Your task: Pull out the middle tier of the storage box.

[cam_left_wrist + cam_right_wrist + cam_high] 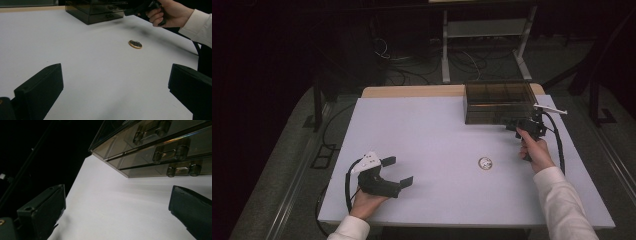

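Two grippers are sitting with jaws spread and empty; the right gripper is hovering just before the drawer box at the table's far right, its handles lying ahead, while the left gripper is idling well apart, the coin lying between.

- Setting: a dim lab or test room around my jaws.
- White work table, bare.
- Loose cables on grey floor.
- Metal stand legs behind.
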### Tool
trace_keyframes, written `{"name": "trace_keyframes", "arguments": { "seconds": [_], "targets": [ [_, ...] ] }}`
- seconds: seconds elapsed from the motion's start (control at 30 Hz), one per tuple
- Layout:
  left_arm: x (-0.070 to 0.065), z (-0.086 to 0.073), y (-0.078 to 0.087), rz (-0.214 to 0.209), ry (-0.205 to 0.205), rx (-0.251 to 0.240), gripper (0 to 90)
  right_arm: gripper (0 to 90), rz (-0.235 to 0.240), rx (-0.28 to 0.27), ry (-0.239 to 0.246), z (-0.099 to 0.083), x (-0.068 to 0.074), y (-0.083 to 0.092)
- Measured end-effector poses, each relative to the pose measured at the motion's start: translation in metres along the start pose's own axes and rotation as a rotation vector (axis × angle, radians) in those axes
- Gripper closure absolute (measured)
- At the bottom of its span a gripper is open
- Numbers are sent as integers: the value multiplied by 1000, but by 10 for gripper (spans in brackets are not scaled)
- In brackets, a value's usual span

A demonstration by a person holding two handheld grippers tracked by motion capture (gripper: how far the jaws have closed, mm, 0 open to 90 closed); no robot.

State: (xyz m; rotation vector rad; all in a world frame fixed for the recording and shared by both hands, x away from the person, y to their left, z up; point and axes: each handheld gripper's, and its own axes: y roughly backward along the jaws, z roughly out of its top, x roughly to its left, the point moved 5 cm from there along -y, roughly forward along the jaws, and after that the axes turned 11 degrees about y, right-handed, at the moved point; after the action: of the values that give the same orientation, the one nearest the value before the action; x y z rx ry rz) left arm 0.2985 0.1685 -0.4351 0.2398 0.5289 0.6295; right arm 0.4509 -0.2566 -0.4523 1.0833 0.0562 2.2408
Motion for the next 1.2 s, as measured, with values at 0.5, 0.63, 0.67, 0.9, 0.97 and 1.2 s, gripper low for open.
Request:
{"name": "trace_keyframes", "arguments": {
  "seconds": [0.5,0.63,0.67,0.9,0.97,1.2],
  "targets": [
    [0,0,0,-2,2,-1,0,4,6,-100,-121,6,-14,-2],
    [0,0,0,-3,2,0,0,4,2,-115,-146,6,-16,-3],
    [0,0,0,-3,2,-1,0,4,-2,-120,-152,6,-17,-3],
    [0,0,0,-3,3,0,0,5,-14,-148,-194,7,-23,-6],
    [0,0,-1,-2,3,0,0,5,-14,-149,-198,7,-23,-7],
    [0,0,-1,-3,3,1,0,5,-28,-140,-206,4,-27,-11]
  ]
}}
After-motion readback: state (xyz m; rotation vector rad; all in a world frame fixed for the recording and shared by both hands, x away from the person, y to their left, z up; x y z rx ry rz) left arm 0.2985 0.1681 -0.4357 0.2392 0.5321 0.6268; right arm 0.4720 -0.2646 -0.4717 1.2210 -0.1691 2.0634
